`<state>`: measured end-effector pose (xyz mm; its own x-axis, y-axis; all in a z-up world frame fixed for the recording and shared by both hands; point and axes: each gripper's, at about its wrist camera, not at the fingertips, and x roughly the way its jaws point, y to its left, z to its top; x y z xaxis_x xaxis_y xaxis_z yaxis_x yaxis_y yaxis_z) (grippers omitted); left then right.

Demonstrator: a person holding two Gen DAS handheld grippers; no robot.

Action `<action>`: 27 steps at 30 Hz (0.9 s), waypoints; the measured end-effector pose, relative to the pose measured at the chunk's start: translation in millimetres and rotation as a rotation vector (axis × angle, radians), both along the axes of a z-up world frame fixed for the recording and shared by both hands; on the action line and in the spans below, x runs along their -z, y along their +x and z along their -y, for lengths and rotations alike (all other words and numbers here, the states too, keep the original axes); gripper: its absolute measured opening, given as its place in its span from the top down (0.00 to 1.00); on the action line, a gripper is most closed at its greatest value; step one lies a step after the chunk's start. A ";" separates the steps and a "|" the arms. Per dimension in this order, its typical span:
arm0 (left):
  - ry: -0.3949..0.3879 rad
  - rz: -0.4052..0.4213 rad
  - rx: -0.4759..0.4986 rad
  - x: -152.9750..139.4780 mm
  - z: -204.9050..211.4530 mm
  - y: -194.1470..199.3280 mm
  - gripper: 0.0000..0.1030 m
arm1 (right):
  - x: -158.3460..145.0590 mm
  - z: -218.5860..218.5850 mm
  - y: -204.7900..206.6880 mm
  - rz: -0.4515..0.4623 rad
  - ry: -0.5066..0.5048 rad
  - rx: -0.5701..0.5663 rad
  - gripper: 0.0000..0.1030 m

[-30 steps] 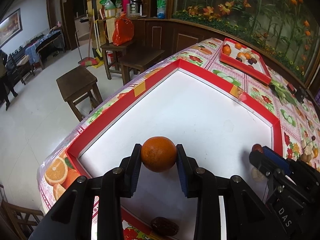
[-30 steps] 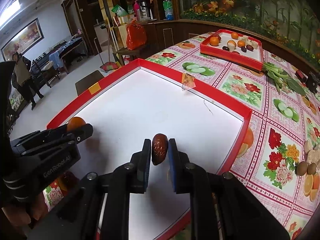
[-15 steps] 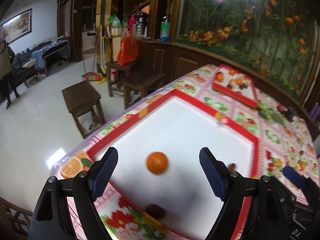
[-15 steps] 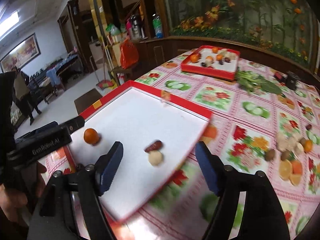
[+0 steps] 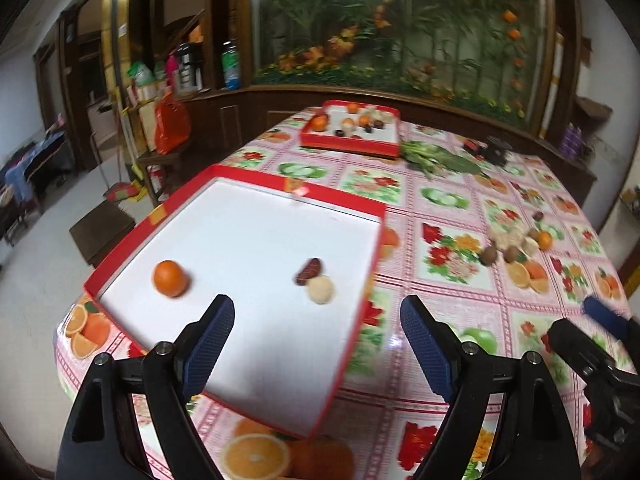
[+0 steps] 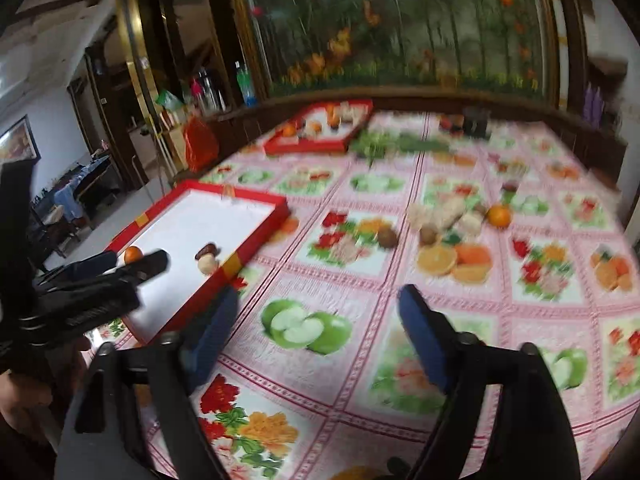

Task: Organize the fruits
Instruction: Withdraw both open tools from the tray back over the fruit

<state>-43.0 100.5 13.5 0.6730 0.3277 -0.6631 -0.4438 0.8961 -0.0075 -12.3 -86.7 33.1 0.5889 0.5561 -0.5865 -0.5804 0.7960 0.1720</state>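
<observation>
Nearest in the left wrist view, the left claw [image 5: 316,340] stands released and empty, low in the frame over the near edge of the red tray [image 5: 374,248]. In the right wrist view the right claw [image 6: 316,332] is likewise spread wide and carries nothing, above bare patterned cloth on the counter [image 6: 440,300], with the tray at centre left. The tray's white floor holds three items: one orange [image 5: 171,279] at its left, and near the right wall one dark date-like fruit [image 5: 309,271] touching one pale round fruit [image 5: 320,289]. Judgement: a placement step appears finished, and the work in hand is the return for more fruit. The next move calls for carrying either claw to the loose pile of fruit [image 6: 452,220] at centre right of the right wrist view and closing on a single piece. That pile shows one orange and at least two brown kiwi-like fruits among pale pieces; blur prevents a full count. Farther back, a second red tray [image 5: 352,144] holds several small fruits, number not determinable.
</observation>
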 end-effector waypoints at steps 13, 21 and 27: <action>0.010 -0.021 0.178 9.8 55.8 19.5 0.17 | 11.4 41.2 34.8 -0.032 0.022 0.110 0.10; 0.018 -0.040 0.257 15.2 79.0 38.4 0.17 | 21.7 46.1 52.7 -0.065 0.016 0.129 0.10; 0.016 -0.067 0.288 23.5 87.9 52.4 0.17 | 28.5 51.8 62.1 -0.080 0.011 0.140 0.10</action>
